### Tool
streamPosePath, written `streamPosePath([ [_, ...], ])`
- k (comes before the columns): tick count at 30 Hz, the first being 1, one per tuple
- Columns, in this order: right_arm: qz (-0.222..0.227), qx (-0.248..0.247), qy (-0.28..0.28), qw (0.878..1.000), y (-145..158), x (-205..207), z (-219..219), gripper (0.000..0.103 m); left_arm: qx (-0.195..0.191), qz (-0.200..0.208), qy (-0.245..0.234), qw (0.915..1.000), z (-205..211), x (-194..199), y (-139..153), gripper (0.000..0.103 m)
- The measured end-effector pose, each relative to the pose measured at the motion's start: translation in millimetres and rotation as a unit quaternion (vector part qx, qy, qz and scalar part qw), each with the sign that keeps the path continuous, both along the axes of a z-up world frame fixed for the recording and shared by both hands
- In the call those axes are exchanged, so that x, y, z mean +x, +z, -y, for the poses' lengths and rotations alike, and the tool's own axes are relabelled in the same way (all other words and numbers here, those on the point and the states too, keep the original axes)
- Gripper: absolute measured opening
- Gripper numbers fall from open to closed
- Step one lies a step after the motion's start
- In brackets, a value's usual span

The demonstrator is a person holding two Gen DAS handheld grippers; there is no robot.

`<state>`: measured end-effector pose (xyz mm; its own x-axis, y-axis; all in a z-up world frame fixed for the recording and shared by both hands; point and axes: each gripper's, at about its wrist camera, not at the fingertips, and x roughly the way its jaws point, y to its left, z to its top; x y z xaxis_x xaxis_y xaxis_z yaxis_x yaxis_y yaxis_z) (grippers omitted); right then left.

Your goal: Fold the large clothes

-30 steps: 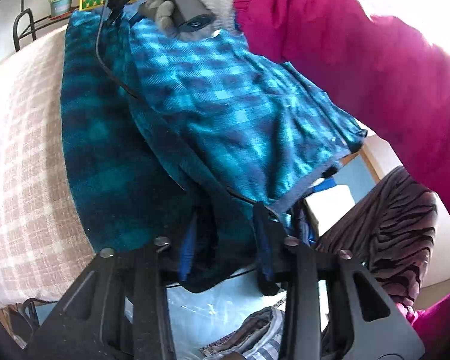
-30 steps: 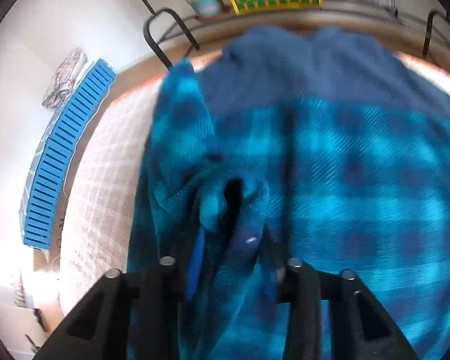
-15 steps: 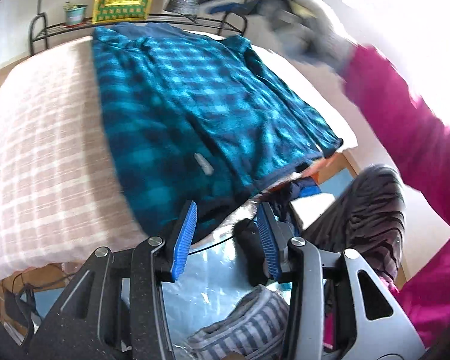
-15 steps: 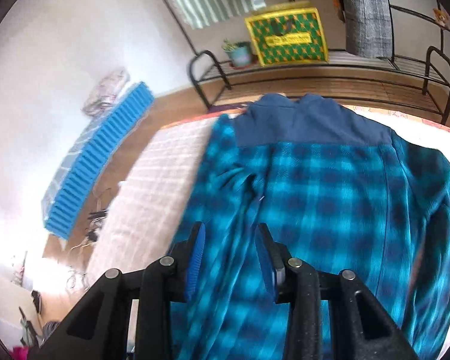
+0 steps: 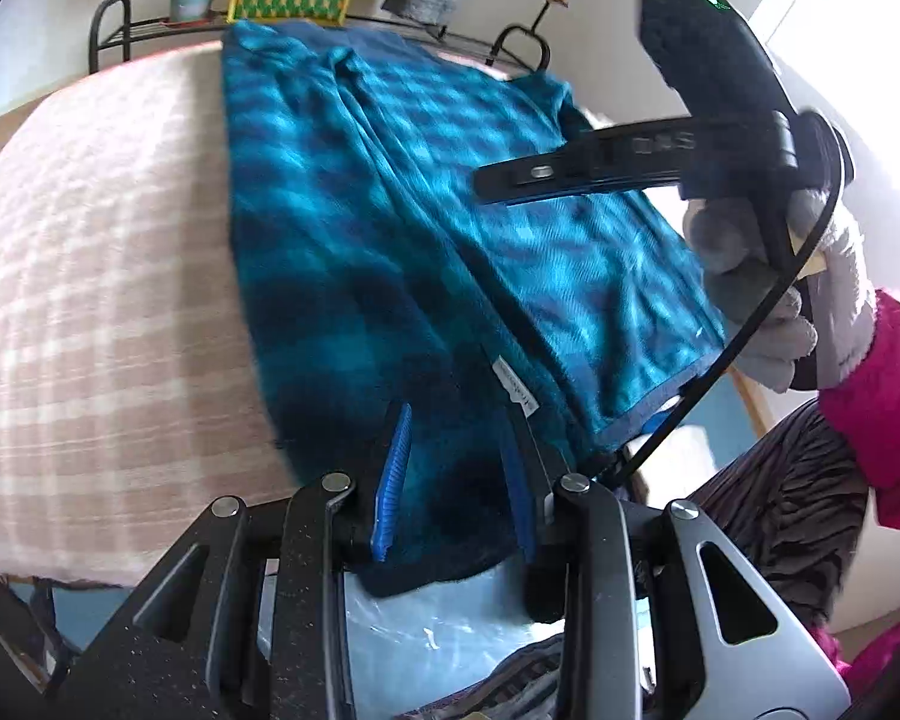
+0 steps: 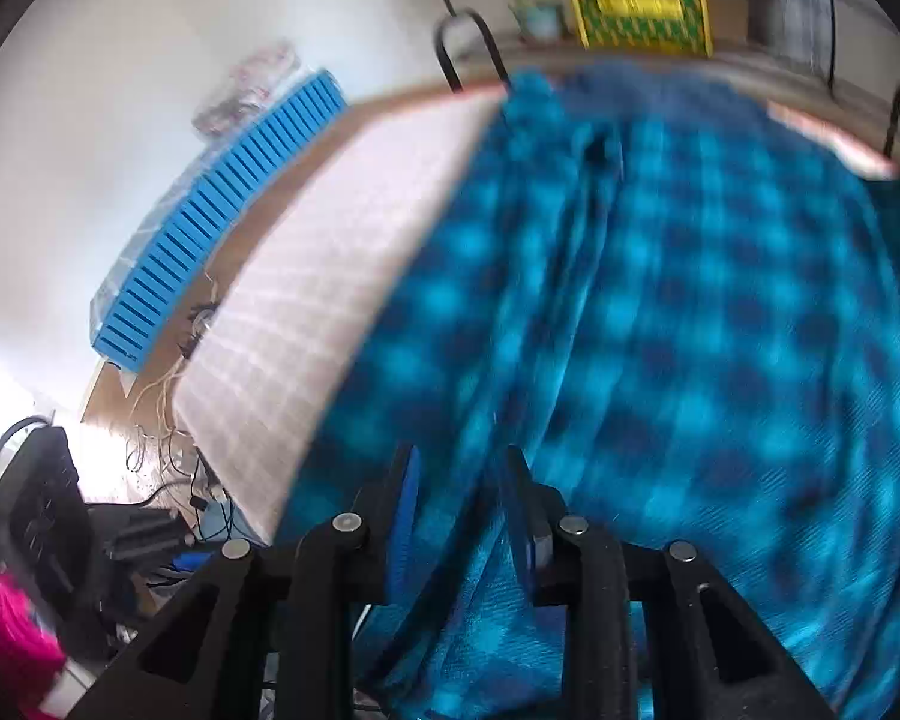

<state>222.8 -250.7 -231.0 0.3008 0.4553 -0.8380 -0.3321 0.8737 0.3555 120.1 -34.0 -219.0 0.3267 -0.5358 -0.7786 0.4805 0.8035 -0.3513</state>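
Teal-and-navy plaid shirt on pink-and-white checked bedcover.

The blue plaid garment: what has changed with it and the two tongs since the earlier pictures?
Both tongs let go of the blue plaid garment after laying one side over. The left tongs moved back over its near hem; the right tongs swung back toward the near edge. Both jaws have just been closing, with fabric between them. The garment remains spread on the checked bed cover.
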Motion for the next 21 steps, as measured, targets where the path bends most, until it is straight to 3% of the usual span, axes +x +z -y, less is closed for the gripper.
streamPosePath([
  [4,-0.027,-0.026,0.002,0.999,-32,1,-5,0.027,0.045,-0.008,-0.019,0.9988,21,2,-24,0.030],
  [8,-0.042,-0.028,0.000,0.999,-47,2,0,0.026,0.043,-0.014,-0.011,0.9989,19,4,-25,0.030],
  [12,-0.026,-0.008,-0.017,0.999,-26,-6,19,0.029,0.029,0.001,0.005,0.9996,10,1,-1,0.030],
  [15,0.012,-0.015,-0.043,0.999,3,-22,46,0.033,0.018,0.028,0.013,0.9994,4,-5,23,0.030],
  [21,0.070,-0.029,-0.125,0.989,51,-55,126,0.034,0.005,0.062,0.008,0.9980,19,-12,65,0.030],
])
